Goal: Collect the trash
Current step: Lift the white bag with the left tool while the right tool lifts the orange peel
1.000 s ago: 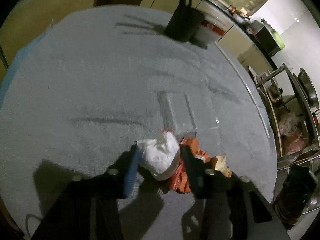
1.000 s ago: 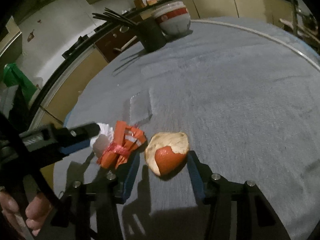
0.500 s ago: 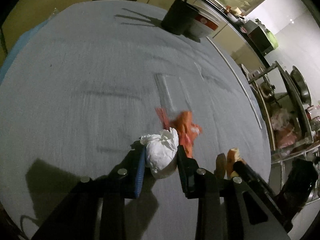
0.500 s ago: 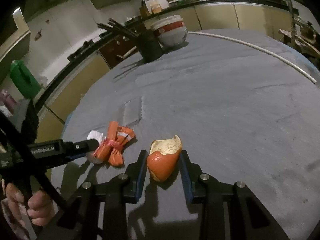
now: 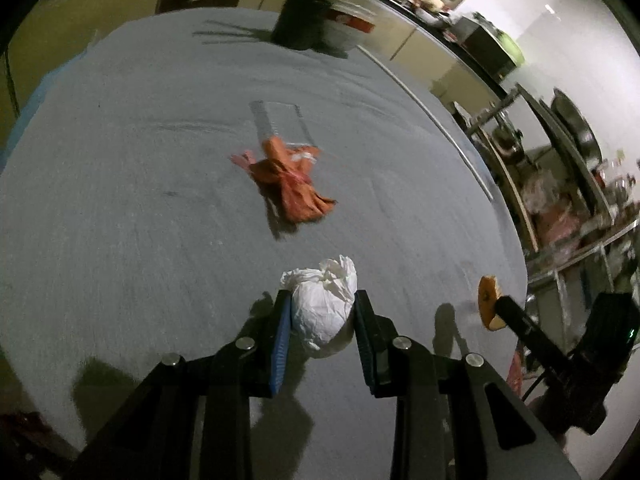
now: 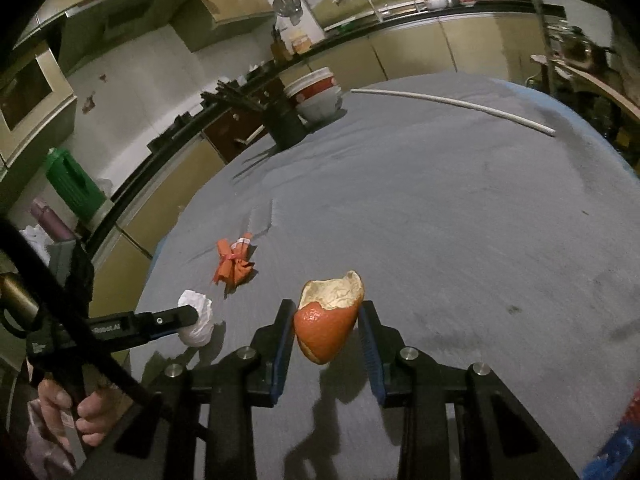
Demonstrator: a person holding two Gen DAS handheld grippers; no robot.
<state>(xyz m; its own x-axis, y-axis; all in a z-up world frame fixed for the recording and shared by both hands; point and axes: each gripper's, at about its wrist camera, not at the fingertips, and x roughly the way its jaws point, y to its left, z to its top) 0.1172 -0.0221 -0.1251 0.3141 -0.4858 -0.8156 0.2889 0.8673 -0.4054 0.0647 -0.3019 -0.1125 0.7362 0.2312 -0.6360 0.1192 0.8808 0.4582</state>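
Jaws of both grippers are clenched — left gripper (image 5: 322, 312) on the tissue wad (image 5: 324, 306), right gripper (image 6: 325, 330) on the orange peel (image 6: 328, 322) — while the orange wrapper (image 5: 290, 186) lies on the table (image 5: 120, 200) ahead, nearer the left.

Both the left gripper (image 5: 322, 312) and right gripper (image 6: 326, 330) have jaws clamped on loads, raised.

The crumpled white tissue ball (image 5: 324, 308) sits pinched between the fingers of the left gripper (image 5: 322, 316), lifted clear of the grey cloth, while the orange peel (image 6: 328, 320) — a curved shell, pale pith facing up — is clamped upright in the right gripper (image 6: 326, 334). Ahead of both grippers lies the orange wrapper (image 5: 290, 184) — twisted, flat on the cloth, its far end touching a clear plastic sheet (image 5: 280, 122).
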